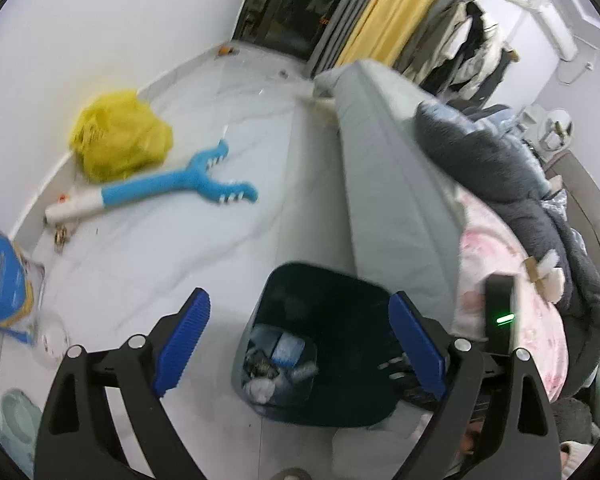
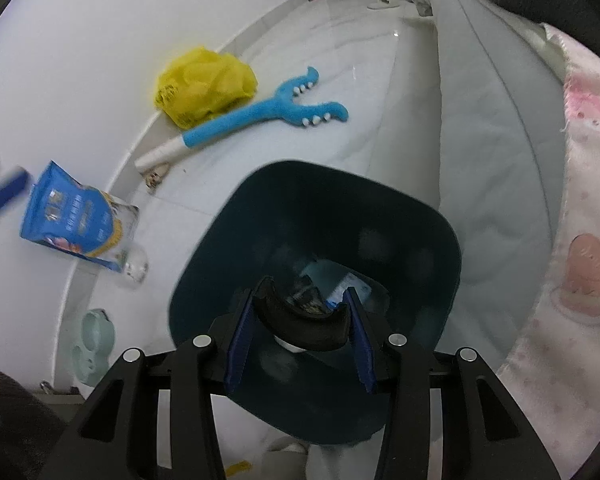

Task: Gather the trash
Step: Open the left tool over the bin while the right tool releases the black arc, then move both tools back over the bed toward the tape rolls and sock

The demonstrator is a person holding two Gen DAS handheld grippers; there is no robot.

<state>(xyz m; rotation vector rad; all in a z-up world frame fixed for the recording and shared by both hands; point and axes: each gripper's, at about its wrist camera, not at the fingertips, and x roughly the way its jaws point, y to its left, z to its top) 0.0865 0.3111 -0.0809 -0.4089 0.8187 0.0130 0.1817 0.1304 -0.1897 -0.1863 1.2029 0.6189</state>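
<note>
A dark blue trash bin stands on the white floor beside the bed; it also shows in the left wrist view, with several pieces of trash in its bottom. My right gripper is shut on a dark curved piece of trash and holds it over the bin's opening. My left gripper is open and empty, above and in front of the bin. A yellow plastic bag and a blue snack pouch lie by the wall.
A blue plush grabber toy lies on the floor near the yellow bag. The grey mattress edge and pink blanket fill the right. A pale green object sits by the wall.
</note>
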